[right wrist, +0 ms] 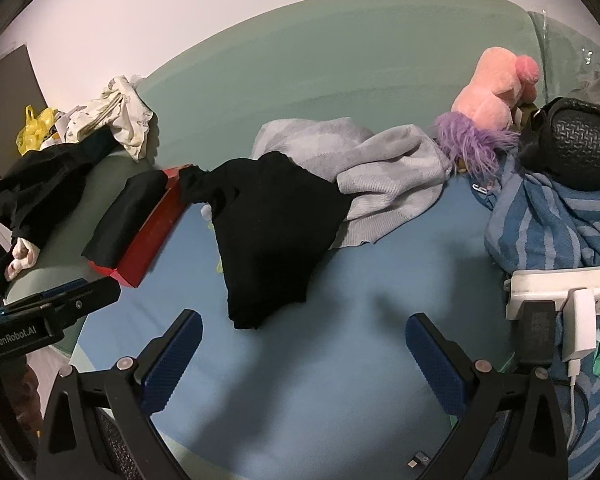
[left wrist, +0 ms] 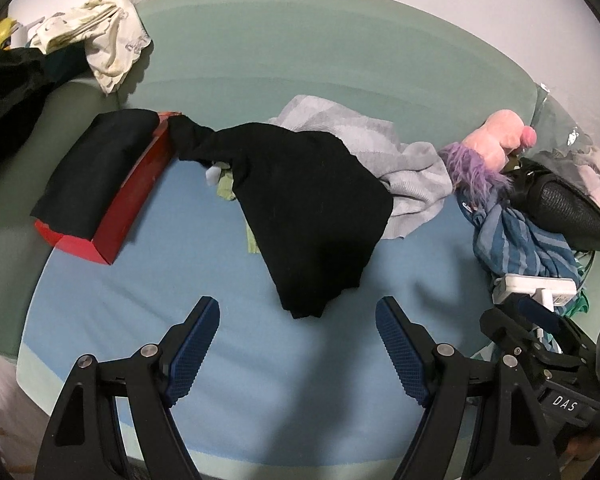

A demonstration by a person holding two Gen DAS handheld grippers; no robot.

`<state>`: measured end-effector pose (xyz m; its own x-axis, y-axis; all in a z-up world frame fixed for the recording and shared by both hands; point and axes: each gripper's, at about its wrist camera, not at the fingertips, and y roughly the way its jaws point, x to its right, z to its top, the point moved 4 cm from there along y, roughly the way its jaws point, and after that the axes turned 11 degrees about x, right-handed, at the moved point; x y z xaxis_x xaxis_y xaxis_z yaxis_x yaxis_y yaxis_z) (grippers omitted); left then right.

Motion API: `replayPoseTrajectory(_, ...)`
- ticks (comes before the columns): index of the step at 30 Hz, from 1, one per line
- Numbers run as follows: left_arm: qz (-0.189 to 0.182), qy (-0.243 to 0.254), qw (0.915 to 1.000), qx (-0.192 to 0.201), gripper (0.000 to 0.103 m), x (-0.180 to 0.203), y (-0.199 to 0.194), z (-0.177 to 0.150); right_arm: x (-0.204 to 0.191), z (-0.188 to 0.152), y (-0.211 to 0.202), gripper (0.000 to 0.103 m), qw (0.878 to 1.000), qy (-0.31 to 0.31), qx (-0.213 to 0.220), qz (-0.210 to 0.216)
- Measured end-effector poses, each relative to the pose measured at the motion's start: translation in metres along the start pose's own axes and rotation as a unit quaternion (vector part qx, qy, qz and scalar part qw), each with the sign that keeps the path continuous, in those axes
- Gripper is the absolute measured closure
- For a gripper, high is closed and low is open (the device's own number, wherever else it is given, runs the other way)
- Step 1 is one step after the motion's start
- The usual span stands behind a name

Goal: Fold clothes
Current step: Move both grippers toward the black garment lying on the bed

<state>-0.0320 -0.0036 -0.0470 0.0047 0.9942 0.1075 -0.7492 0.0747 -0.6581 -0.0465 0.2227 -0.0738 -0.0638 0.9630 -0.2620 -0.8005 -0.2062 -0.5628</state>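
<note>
The black garment is sprawled in a loose heap on the blue sheet, roughly mid-bed, with one twisted sleeve-like end stretching left until it touches the red box. That box sits at the left edge of the sheet, and another dark folded piece is draped over its top. Behind the black garment, partly tucked under its far edge, there's a crumpled grey knit sweater. A bit of light green fabric pokes out from under the garment's left side.

Both grippers hang just short of the garment's near hem and neither one touches it. The left gripper has its jaws spread wide with nothing between them, only bare sheet. Same story for the right gripper: jaws fully apart, empty, sheet showing in the gap.

Over on the right there's a pink plush toy with a purple fuzzy bit, sitting against the green headboard. Near it is a blue striped cloth bunched up, with a black mesh item resting on it and a white power strip with a charger plugged in. Far left, a pile of cream printed clothes and more black clothing lies on the green side rail, beside a yellow plastic bag.
</note>
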Motion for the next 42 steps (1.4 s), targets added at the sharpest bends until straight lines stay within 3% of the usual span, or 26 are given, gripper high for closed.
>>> replayPoseTrajectory(29,0.0,0.008,1.0,-0.005,0.022,0.0,-0.002,-0.01,-0.005,-0.018,0.023,0.0,0.998,0.012,-0.044,0.036)
replayPoseTrajectory(42,0.013,0.0,0.9999,-0.008,0.022,-0.01,0.013,-0.01,0.0,-0.025,0.047,0.0,0.997,0.02,-0.073,0.021)
